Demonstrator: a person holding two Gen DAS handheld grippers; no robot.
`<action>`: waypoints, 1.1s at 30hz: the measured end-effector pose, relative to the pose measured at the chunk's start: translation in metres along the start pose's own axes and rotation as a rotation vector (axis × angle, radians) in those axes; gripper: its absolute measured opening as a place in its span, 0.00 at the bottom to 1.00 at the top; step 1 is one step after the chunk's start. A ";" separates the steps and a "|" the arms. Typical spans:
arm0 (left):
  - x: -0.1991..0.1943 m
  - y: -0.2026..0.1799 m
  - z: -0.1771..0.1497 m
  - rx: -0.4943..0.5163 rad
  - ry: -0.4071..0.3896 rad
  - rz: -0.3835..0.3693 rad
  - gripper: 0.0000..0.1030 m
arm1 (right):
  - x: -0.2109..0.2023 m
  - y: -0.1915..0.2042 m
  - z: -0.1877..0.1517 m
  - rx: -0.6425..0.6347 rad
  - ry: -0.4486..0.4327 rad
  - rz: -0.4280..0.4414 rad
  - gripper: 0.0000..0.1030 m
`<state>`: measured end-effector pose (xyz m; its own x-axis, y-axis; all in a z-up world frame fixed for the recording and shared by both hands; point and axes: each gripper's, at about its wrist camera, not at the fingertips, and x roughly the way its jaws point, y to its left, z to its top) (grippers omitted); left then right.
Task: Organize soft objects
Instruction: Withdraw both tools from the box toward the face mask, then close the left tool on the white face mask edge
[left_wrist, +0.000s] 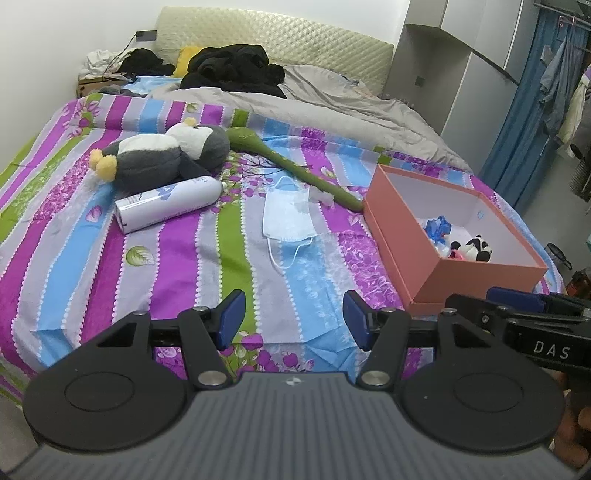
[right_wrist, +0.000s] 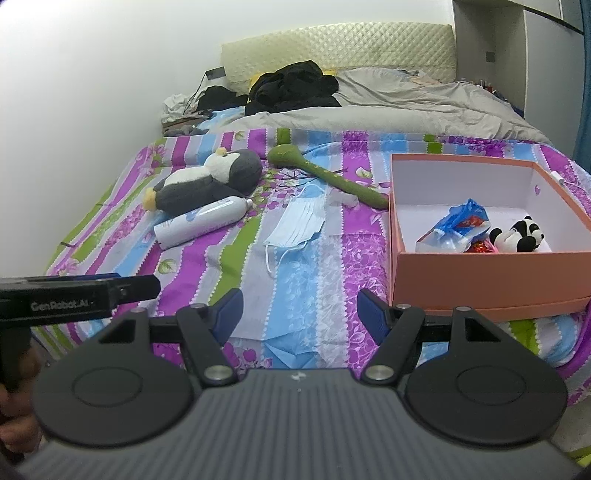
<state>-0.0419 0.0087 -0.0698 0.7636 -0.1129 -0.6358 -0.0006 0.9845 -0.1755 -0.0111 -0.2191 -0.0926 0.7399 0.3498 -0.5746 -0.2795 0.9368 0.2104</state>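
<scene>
A grey-and-white plush penguin (left_wrist: 166, 155) (right_wrist: 210, 181) lies on the striped bedspread at the left. Beside it run a long green plush toy (left_wrist: 291, 166) (right_wrist: 325, 177) and a blue face mask (left_wrist: 286, 214) (right_wrist: 299, 221). An open pink box (left_wrist: 413, 254) (right_wrist: 480, 277) at the right holds a small panda plush (left_wrist: 474, 249) (right_wrist: 521, 236) and a blue packet (left_wrist: 436, 227) (right_wrist: 458, 225). My left gripper (left_wrist: 293, 319) and right gripper (right_wrist: 299, 314) hover open over the bed's near edge, with nothing between their fingers.
A white spray can (left_wrist: 170, 203) (right_wrist: 201, 223) lies in front of the penguin. A grey duvet (left_wrist: 332, 99) and black clothes (left_wrist: 232, 68) cover the bed's far end by the headboard. A wardrobe (left_wrist: 461, 55) and hanging clothes stand at the right.
</scene>
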 end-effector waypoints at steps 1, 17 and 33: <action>0.002 0.000 -0.002 0.004 -0.001 0.004 0.62 | 0.002 0.000 -0.002 -0.001 -0.002 0.001 0.68; 0.053 0.007 0.000 0.034 0.051 0.007 0.65 | 0.035 -0.001 -0.001 -0.020 -0.012 -0.022 0.68; 0.152 0.031 0.026 0.005 0.103 0.033 0.65 | 0.111 -0.003 0.029 -0.066 -0.012 0.033 0.64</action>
<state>0.0909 0.0258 -0.1523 0.6927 -0.0935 -0.7152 -0.0210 0.9885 -0.1496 0.0896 -0.1828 -0.1337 0.7365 0.3809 -0.5590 -0.3431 0.9225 0.1765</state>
